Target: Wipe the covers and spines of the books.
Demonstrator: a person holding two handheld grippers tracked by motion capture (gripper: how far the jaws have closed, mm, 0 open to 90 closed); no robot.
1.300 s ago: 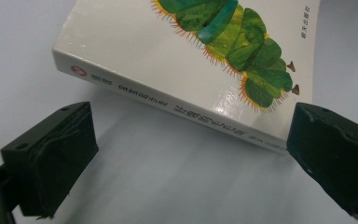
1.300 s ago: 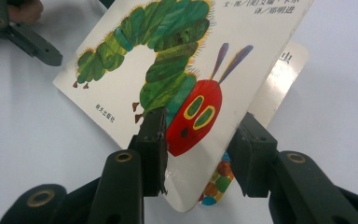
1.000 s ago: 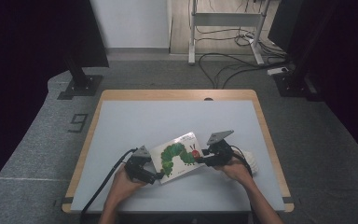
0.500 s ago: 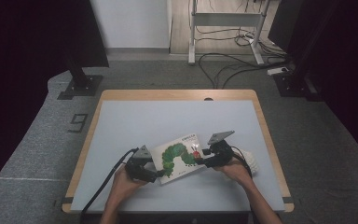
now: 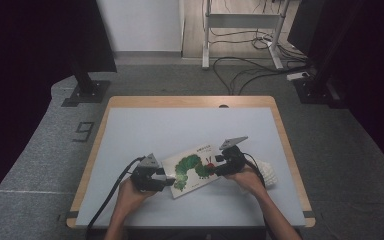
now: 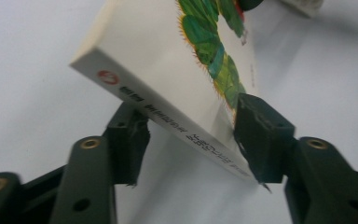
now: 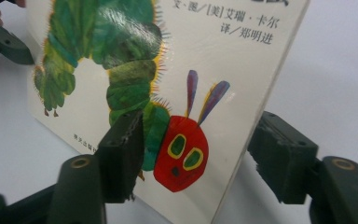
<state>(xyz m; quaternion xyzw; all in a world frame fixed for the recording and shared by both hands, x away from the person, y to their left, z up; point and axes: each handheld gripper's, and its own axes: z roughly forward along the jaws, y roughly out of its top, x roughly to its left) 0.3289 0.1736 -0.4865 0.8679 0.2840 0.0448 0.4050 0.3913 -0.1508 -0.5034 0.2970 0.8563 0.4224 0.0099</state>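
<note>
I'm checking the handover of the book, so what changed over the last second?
The left hand-held gripper has been closing around the book's spine corner, with one pad at the cover. The right hand-held gripper has been opening; its jaws straddle the book's other edge, one of them clear of it. The book and both hands stay where they were on the table.

Desk (image 5: 145, 130): pale grey top with a light wooden edge. White knobbly object (image 5: 268, 171): on the desk near its right edge, kind unclear. Grey floor (image 5: 40, 150): a dark "9" mark (image 5: 84, 131) lies left of the desk. Black stand base (image 5: 86, 92): far left. White metal frame (image 5: 240, 30) with loose cables (image 5: 250, 62): beyond the desk.
</note>
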